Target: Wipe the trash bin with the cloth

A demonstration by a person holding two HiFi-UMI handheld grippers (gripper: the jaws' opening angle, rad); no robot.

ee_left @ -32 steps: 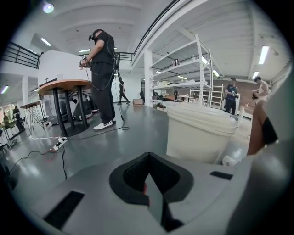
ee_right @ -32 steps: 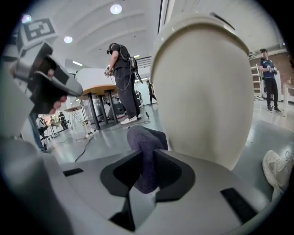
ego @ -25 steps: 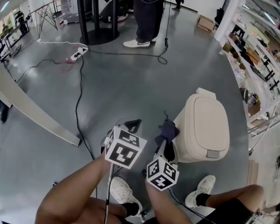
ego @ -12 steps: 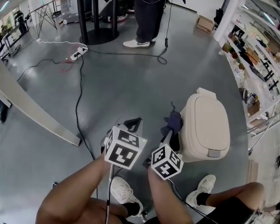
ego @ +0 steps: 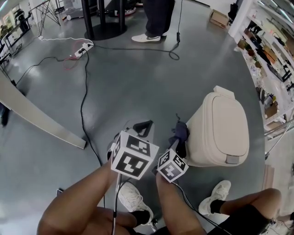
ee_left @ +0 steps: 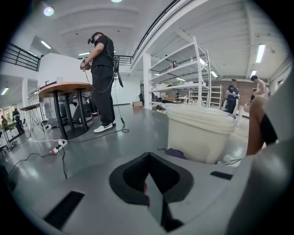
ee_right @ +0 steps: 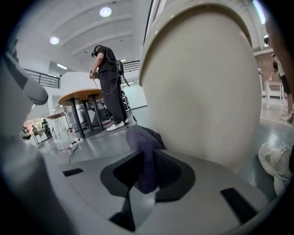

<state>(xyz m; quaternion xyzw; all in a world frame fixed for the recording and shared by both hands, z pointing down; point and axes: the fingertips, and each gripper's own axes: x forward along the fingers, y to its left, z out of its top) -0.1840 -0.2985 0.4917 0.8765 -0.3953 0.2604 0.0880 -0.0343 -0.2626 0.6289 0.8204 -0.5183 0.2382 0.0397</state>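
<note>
standing person (ego: 158,16) cut off above the legs.

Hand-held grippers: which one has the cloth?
The right hand-held gripper, jaws clamped on the purple cloth by the trash bin; the left hand-held gripper holds nothing.

- You get bright, even light from ceiling lamps (ee_right: 105,12); the floor (ego: 138,92) shines softly.
- Gripper views curve at edges; the near trash bin (ee_right: 202,92) looks blurred.
</note>
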